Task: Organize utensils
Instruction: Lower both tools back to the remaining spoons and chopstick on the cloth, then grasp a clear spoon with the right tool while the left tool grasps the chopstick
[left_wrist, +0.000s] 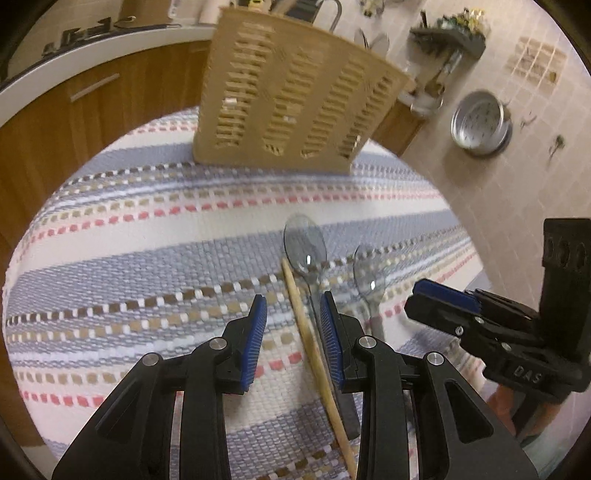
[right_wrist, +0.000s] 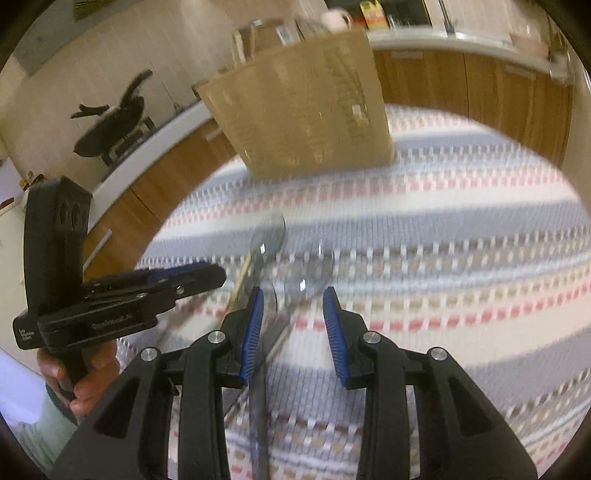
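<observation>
Spoons (left_wrist: 305, 245) and wooden stick (left_wrist: 314, 350) lie crowded together, so both unclenched, empty tongs (left_wrist: 293, 314) (right_wrist: 293, 308) risk pinching two at once.

Two clear spoons (left_wrist: 305, 246) lie beside a wooden stick (left_wrist: 314, 354); slotted beige holder (left_wrist: 295, 96) upright.

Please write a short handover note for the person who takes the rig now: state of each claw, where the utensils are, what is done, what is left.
Left claw: open, empty, above the wooden stick.
Right claw: open, empty, above the spoons.
Two clear spoons and the stick lie side by side on the striped cloth.
The beige slotted caddy stands behind them.
Done: nothing gripped yet.
Left: probably pick up each utensil and place it in the caddy.
</observation>
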